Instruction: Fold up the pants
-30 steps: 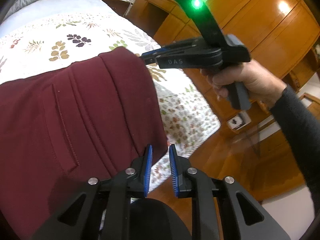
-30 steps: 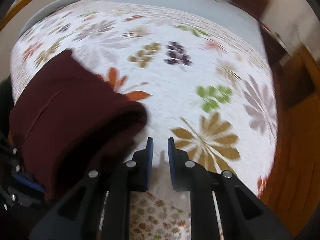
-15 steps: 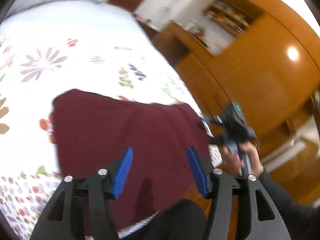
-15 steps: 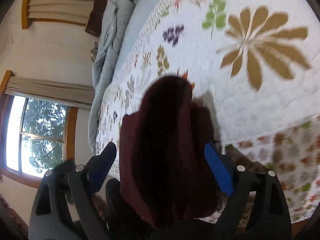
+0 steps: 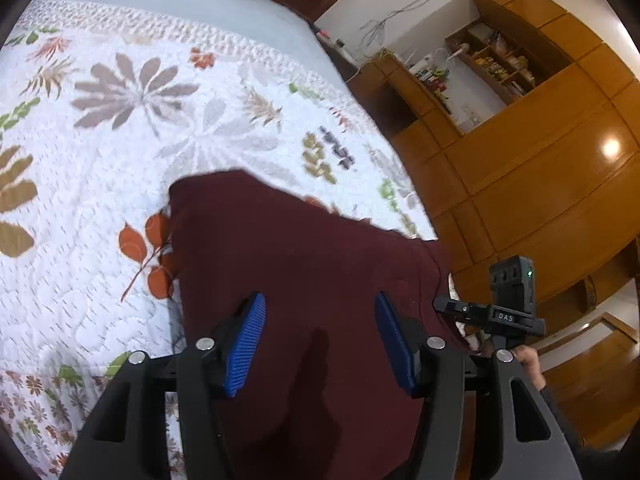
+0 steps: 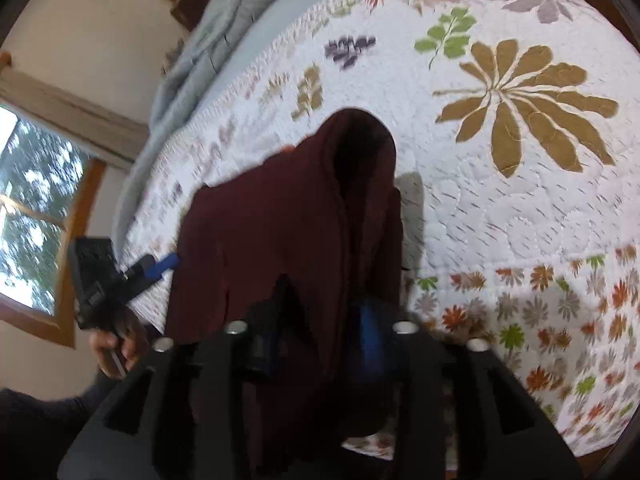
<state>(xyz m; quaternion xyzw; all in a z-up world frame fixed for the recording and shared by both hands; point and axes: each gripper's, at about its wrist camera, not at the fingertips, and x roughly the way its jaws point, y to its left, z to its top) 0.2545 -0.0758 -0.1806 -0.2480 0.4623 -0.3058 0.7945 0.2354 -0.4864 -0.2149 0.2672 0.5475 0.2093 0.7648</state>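
We found the maroon pants [image 5: 312, 280] folded near the foot edge of the bed [image 5: 120, 152]. Our left hand-held gripper [image 5: 320, 344] hovered over them, jaws apart, gripping nothing. Our right hand-held gripper [image 6: 320, 344] was closing with a fold of fabric between its jaws.

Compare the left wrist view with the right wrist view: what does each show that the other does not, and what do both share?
Only the left wrist view shows the wooden wardrobe wall, its shelf niche, and the left gripper open above the cloth, pads clear of it.

Only the right wrist view shows the window, the curtain, and the right gripper closing with a thick fold between its pads.

Both show the maroon pants on the leaf-print bedspread, the grey duvet, and the opposite gripper.
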